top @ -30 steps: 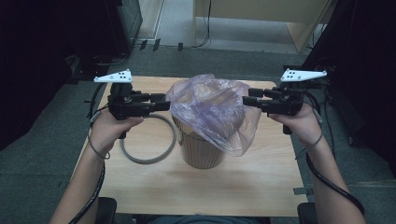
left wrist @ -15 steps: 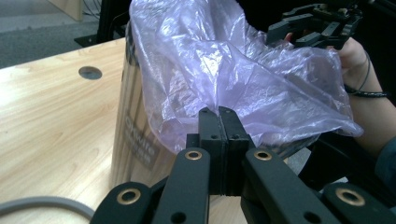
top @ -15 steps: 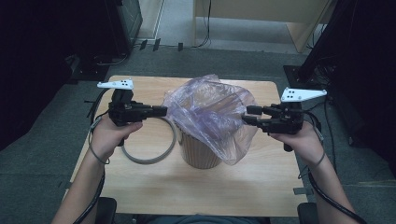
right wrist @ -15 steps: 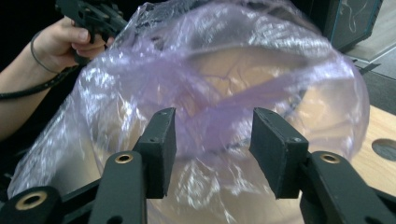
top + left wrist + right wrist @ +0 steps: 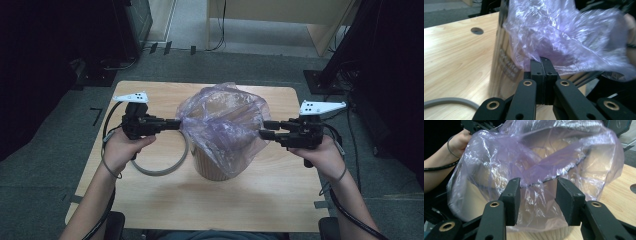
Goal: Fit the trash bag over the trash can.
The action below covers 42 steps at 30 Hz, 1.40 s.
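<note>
A pale purple plastic bag (image 5: 225,120) drapes over the mouth of a brown round bin (image 5: 215,167) in the middle of the table. My left gripper (image 5: 176,123) is at the bag's left side. In the left gripper view its pads (image 5: 541,61) press together on a fold of the bag (image 5: 564,32), next to the bin's wall (image 5: 504,65). My right gripper (image 5: 262,129) is at the bag's right side. Its jaws have just been closing and still stand apart (image 5: 537,185), with loose bag film (image 5: 499,157) between them and no pad pressing on it.
A grey ring (image 5: 160,170) lies flat on the wooden table (image 5: 280,200), left of the bin and under my left hand. There is a round hole in the tabletop (image 5: 477,30) beyond the bin. Dark equipment and cables stand on the floor around the table.
Both hands have come down and the bag sits lower over the bin. The left jaws have closed on the bag's edge. The right gripper has dropped beside the bag's right side.
</note>
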Available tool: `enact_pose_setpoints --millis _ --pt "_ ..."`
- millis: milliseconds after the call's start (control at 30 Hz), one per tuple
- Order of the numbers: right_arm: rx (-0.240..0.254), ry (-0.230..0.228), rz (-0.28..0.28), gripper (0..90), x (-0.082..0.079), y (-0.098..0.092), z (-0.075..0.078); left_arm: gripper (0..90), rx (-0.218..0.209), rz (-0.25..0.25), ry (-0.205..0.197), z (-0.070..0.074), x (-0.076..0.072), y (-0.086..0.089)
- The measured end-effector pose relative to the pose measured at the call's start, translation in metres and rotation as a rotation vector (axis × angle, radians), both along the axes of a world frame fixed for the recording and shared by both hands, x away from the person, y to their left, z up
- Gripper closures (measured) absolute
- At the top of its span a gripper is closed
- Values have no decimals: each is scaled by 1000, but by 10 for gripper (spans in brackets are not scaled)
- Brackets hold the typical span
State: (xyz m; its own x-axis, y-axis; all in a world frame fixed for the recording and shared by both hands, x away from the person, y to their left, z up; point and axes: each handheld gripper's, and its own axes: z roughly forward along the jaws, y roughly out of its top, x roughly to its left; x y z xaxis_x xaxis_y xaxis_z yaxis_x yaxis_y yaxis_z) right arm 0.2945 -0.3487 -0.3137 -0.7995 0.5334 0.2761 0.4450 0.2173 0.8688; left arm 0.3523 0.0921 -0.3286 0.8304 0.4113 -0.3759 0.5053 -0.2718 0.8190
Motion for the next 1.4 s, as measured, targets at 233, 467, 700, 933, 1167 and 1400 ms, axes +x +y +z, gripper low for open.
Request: enact_pose_setpoints --millis 233,467,700,933,1167,1400 --pt "-4 6 7 565 -1 -1 -4 900 55 25 -17 -14 6 -9" --pt "-7 -11 9 569 -2 -2 0 774 -8 38 -64 -6 6 2" --pt "6 -54 -10 568 1 -9 13 589 -49 54 -114 18 4 25" --pt "1 -85 -39 568 17 -11 28 499 -74 59 -137 44 10 31" --pt "-10 -89 -59 568 42 -3 29 510 8 18 -97 36 22 7" --pt "-29 -101 -75 572 58 4 25 836 73 37 -39 17 34 -7"
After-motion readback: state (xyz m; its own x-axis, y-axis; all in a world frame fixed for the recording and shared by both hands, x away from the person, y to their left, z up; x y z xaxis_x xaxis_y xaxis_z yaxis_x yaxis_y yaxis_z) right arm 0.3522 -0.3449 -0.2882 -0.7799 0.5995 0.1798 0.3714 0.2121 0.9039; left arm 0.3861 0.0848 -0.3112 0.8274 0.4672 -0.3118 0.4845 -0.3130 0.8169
